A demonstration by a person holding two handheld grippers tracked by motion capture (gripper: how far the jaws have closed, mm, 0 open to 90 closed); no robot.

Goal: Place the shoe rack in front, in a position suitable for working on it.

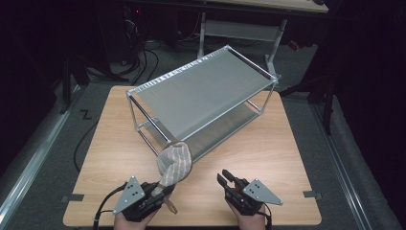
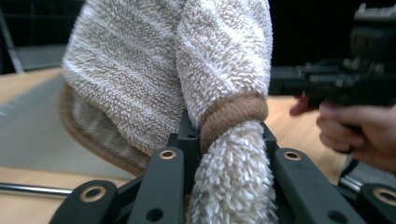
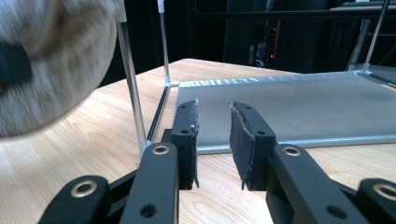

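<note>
Largest first: a wooden desk (image 1: 268, 158), bearing a two-tier metal rack (image 1: 206, 91) ahead of both sets of jaws, set at a slant. Nothing lying on the grey upper shelf; lower shelf (image 3: 299, 112) likewise bare where visible, its far part covered from above by the upper one.

Next in size, a fluffy beige slipper (image 1: 175, 164), standing up out of the left gripper (image 1: 165, 190) and leaning toward the near corner of the rack. Left jaws clamped on it: seen in the left gripper view as pile squeezed between the two black arms, with a brown trim band (image 2: 233, 116) just above the grip. Pads themselves buried in the pile, so the exact contact line hard to make out. Slipper top cut off by the upper edge of that view; brown sole edge (image 2: 70, 126) showing at the left of the jaws.

Right gripper (image 1: 225, 181) low over the desk, beside the left one and apart from the slipper. Jaws a little apart, nothing between the felt-like pads (image 3: 240, 140); lower shelf edge just ahead of them.

Seen from the right gripper view, the slipper (image 3: 51, 70) as a blurred pale mass up and left of the jaws. Seen from the left gripper view, a hand (image 2: 359, 135) gripping the right gripper's dark body, off to the right, out of focus.
</note>
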